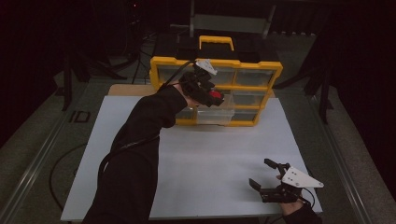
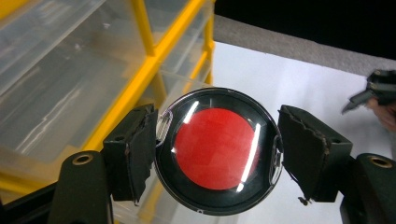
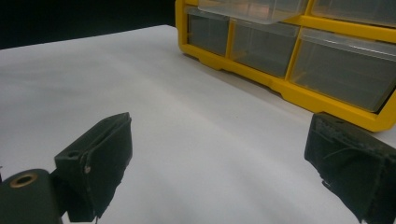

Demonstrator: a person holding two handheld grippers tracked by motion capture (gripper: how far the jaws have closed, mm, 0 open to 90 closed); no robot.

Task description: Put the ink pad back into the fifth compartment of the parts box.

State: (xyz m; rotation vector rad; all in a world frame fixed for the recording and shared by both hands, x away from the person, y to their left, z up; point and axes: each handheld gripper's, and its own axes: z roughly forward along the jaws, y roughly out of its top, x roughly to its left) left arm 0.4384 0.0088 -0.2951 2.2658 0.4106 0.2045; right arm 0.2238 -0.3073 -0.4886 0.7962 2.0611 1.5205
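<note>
**Left hand-held gripper holding red disc at the drawer cabinet, right one idling**

Left hand-held gripper (image 1: 211,95) is gripping a round red disc in a clear black-rimmed case (image 2: 215,150), jaws clamping its rim on opposite sides. It is being held in the air right in front of the yellow drawer cabinet (image 1: 264,70) at the far edge of the white counter (image 1: 210,154), over a clear drawer (image 1: 215,113) that is sticking out.

Risks, as a judgement: the jaws are catching only the curved rim, so the disc could be pivoting or slipping out if the grip eases or it knocks the yellow frame; falling, it could miss the drawer and roll across the counter.

Orientation: the disc is round, so no long axis; its flat red face is pointing back toward the left gripper camera, and in the high view it looks tipped up and toward the person.

Right hand-held gripper (image 1: 261,175) is sitting near the counter's near right corner, well apart from the cabinet, jaws spread wide, holding nothing.
</note>
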